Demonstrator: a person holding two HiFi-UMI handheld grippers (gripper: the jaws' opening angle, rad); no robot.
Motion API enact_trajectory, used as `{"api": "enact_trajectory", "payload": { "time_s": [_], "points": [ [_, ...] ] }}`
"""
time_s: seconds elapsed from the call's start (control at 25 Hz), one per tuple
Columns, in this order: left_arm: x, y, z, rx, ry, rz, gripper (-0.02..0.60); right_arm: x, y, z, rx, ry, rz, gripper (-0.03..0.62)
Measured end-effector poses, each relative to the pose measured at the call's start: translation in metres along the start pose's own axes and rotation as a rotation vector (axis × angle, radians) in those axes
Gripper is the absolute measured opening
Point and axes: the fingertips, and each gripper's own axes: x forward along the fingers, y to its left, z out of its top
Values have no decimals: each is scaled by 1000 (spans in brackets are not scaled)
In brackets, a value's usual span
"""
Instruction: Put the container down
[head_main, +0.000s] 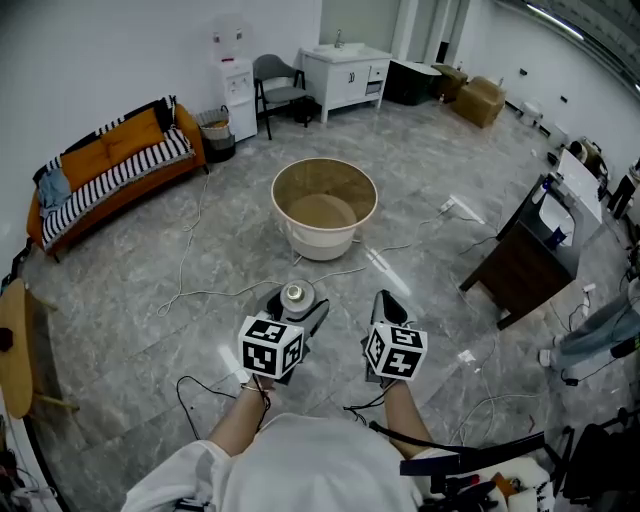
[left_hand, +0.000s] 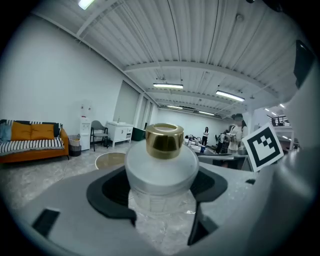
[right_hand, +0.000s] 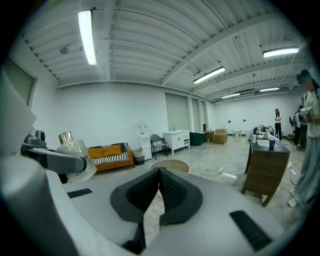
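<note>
The container (head_main: 296, 296) is a frosted white jar with a gold cap (left_hand: 164, 139). It stands upright between the jaws of my left gripper (head_main: 297, 312), held in the air above the floor. In the left gripper view the dark pads (left_hand: 114, 192) press on both sides of the container's body (left_hand: 161, 167), and my left gripper (left_hand: 160, 195) is shut on it. My right gripper (head_main: 389, 304) hovers just to the right, shut with nothing in it. Its ribbed pads (right_hand: 172, 190) meet in the right gripper view, where the container (right_hand: 75, 149) shows at the left.
A round beige tub (head_main: 324, 205) stands on the grey marble floor ahead. Cables (head_main: 190, 290) trail across the floor. An orange striped sofa (head_main: 110, 165) is far left, a dark wooden desk (head_main: 525, 265) right, and a white cabinet (head_main: 345, 75) and water dispenser (head_main: 238, 95) at the back.
</note>
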Motion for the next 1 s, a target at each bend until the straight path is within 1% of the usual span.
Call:
{"api": "enact_trajectory", "payload": {
  "time_s": [0.24,0.44,0.72,1.0],
  "points": [
    [4,12,3,20,5,-25,339,9,5,-5,16,13,-24,23],
    [14,24,6,14,9,-31,339,19,4,-8,24,33,-36,23],
    [48,41,4,5,20,-32,339,52,-12,-14,44,54,-52,23],
    [97,63,29,9,8,-11,339,107,-35,8,55,53,-38,23]
  ]
}}
